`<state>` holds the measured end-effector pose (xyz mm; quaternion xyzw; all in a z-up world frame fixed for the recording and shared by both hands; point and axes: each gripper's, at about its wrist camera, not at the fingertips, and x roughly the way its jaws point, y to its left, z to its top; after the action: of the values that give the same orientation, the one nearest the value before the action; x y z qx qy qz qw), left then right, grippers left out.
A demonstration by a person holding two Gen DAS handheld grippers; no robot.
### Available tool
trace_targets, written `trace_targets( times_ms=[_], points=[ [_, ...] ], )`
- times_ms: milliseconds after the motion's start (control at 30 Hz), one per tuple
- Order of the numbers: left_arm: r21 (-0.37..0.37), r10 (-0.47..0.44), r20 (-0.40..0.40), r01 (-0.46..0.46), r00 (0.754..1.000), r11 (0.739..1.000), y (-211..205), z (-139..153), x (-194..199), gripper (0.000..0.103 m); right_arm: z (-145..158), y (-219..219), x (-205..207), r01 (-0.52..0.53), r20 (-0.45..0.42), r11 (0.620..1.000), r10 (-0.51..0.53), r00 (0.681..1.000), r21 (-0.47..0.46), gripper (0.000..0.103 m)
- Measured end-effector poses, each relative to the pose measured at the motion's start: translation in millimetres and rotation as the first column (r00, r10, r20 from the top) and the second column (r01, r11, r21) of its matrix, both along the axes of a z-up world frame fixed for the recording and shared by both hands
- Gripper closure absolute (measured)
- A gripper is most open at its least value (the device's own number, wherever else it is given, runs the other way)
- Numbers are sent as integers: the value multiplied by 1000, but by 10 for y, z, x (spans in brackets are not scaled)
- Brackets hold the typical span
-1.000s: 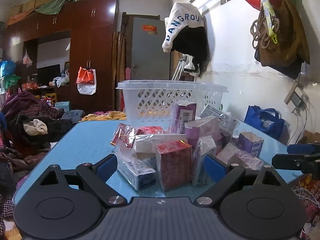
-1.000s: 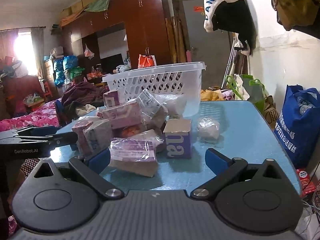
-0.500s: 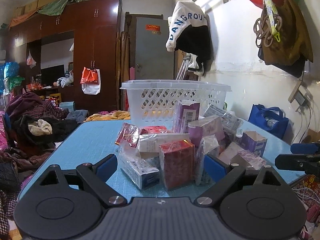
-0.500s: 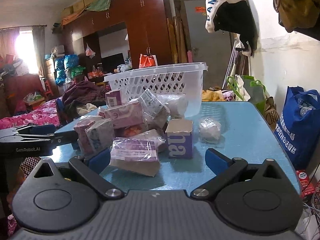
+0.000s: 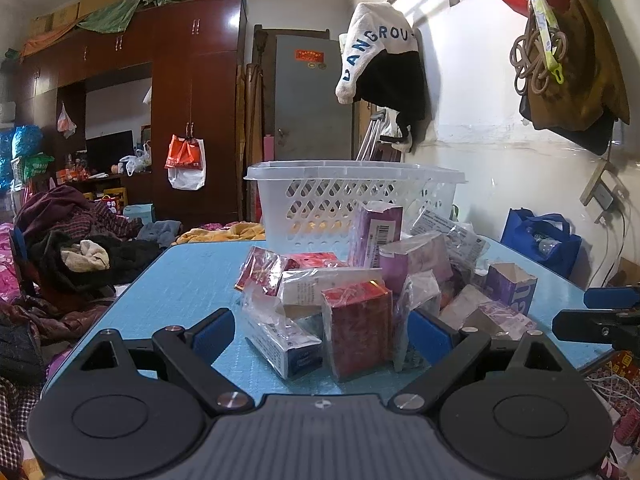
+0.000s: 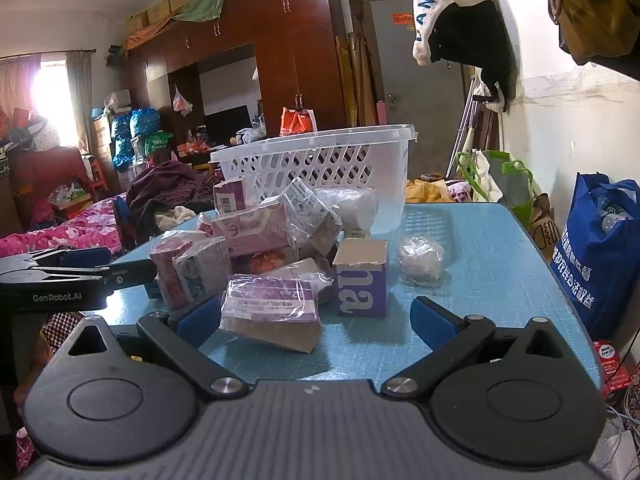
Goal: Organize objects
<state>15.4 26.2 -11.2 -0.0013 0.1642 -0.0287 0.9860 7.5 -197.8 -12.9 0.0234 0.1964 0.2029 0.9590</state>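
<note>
- We are risking a spill: the wrapped boxes [image 5: 356,300] are leaning on each other at twelve o'clock on the blue table [image 5: 192,280], so pulling one could be toppling its neighbours
- The slick wrap may be slipping between pads
- We are keeping the left tongs [image 5: 320,330] wide, holding nothing
- We are holding the right tongs [image 6: 308,320] wide too, empty
- The basket [image 5: 352,200] is waiting behind the pile
</note>
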Motion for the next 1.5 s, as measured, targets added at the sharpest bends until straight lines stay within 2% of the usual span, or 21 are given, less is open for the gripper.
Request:
trace_targets(
  times_ms=[1300,1500],
  points=[
    [32,10,-32,-9,999,999,-51,-95,67,7,-17,-18,7,0,18,1000,0,1000,19,0],
    [14,1,-46,-1,999,1000,-12,-168,113,7,-70,45,11,-44,34,999,43,999,25,1]
  ],
)
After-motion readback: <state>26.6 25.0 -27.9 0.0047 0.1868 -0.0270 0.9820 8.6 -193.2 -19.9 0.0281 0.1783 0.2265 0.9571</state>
